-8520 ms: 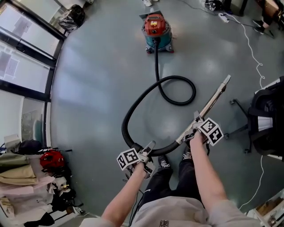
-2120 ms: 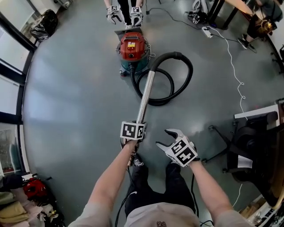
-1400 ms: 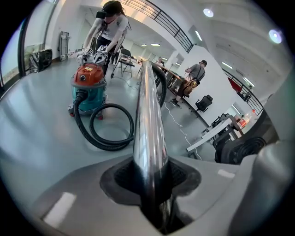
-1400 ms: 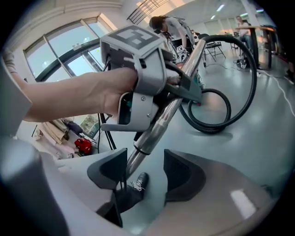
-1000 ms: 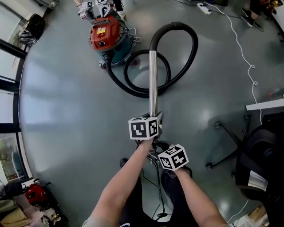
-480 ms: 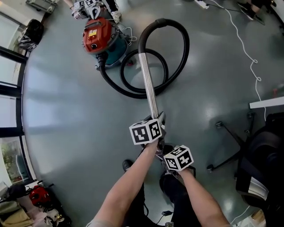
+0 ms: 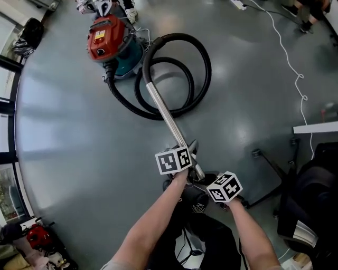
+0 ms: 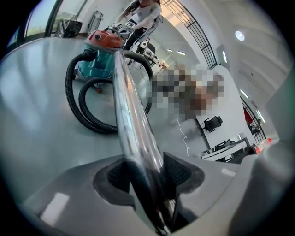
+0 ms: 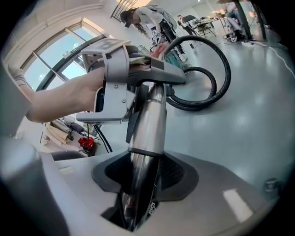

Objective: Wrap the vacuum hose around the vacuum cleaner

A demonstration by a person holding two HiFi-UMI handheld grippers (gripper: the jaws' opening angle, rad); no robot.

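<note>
The vacuum hose lies in two loose loops on the grey floor in the upper middle of the head view, beside the vacuum cleaner and not around it. Down at the tools now: the left gripper is clamped on the shiny metal tube, and its own view shows the dark pads pressed against both sides of the tube. The right gripper sits just behind it on the tube's near end. Its jaws have just been closing, and its view shows the tube between the pads with both flanks meeting the metal, so it grips too. In the right gripper view the left gripper, in the person's hand, shows a little further up the same tube. Both marker cubes sit close together at the lower middle of the head view, with the forearms running up from the bottom edge. From there the tube slants up and to the left and meets the black hose close to the machine. The red-topped, teal-bodied vacuum cleaner stands at the upper left, with the hose's other end plugged into its front. Another person stands right behind the cleaner. A thin white cable snakes down the right side of the floor, and a dark office chair fills the lower right corner.
</note>
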